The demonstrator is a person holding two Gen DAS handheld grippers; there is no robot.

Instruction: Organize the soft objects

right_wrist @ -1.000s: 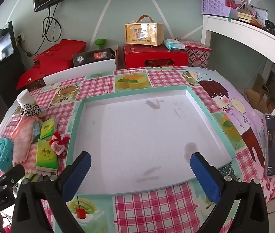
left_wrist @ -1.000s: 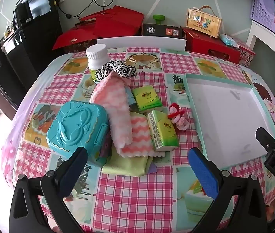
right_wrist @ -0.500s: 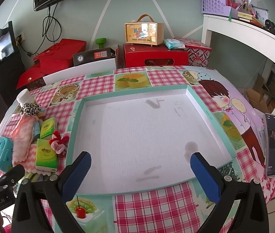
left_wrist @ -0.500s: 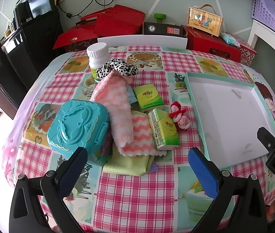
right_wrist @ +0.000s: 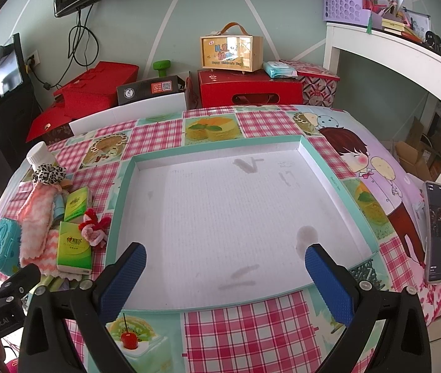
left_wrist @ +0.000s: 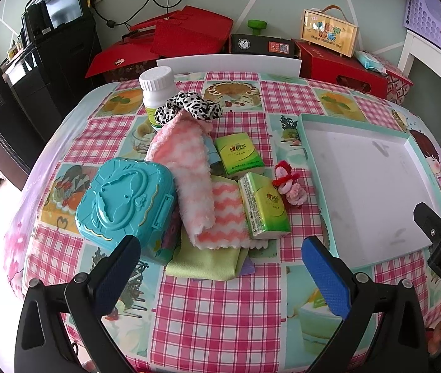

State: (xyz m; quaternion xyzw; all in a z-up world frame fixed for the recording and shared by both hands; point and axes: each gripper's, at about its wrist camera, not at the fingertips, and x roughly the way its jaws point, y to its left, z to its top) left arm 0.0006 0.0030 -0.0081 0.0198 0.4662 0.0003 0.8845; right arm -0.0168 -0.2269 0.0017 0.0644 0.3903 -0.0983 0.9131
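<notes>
A pile lies on the checked tablecloth: a pink-and-white fluffy cloth (left_wrist: 189, 168), a zigzag cloth (left_wrist: 226, 214), a green cloth (left_wrist: 205, 261), a leopard scrunchie (left_wrist: 189, 108), a red-and-pink scrunchie (left_wrist: 289, 183) and two green tissue packs (left_wrist: 239, 154) (left_wrist: 264, 205). My left gripper (left_wrist: 220, 267) hangs open just short of the pile, holding nothing. A shallow teal-rimmed tray (right_wrist: 121, 192) lies empty to the right. Over its near edge my right gripper (right_wrist: 225, 276) is open and empty.
A teal plastic case (left_wrist: 124, 205) sits left of the cloths and a white pill bottle (left_wrist: 156, 93) stands behind them. A phone (right_wrist: 436, 230) lies at the table's right edge. Red boxes (right_wrist: 248, 88) and a white chair back (left_wrist: 229, 62) are beyond the table.
The left gripper has drawn slightly back and up, so the pile sits a little lower in view. The right gripper has barely moved. Both stay open.
</notes>
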